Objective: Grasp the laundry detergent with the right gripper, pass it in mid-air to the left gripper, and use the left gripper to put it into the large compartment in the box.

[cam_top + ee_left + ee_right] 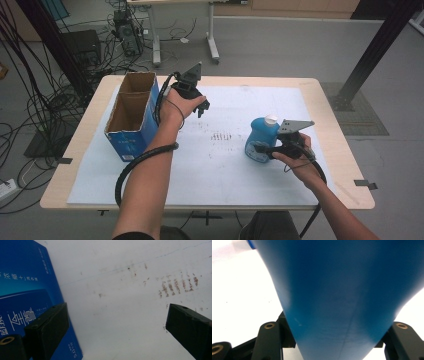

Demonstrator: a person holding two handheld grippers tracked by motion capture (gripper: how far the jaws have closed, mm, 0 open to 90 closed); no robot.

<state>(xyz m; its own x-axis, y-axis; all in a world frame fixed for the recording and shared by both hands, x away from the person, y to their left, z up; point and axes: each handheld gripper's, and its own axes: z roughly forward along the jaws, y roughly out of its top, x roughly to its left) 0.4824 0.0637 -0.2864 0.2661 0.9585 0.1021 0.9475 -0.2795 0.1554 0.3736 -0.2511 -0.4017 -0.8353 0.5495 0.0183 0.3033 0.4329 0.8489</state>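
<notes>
A blue bottle with a white cap stands on the right half of the white sheet. My right gripper reaches it from the right and is shut on its lower body. In the right gripper view the blue bottle sits wedged between the two black jaws. My left gripper hovers over the sheet just right of an open blue cardboard box. Its jaws stand wide apart with nothing between them. The left gripper view has the box's printed side by the left jaw.
The box is open at the top and stands at the table's left. Faint brown marks stain the sheet's middle. A desk frame and tangled cables lie on the floor beyond the far and left edges.
</notes>
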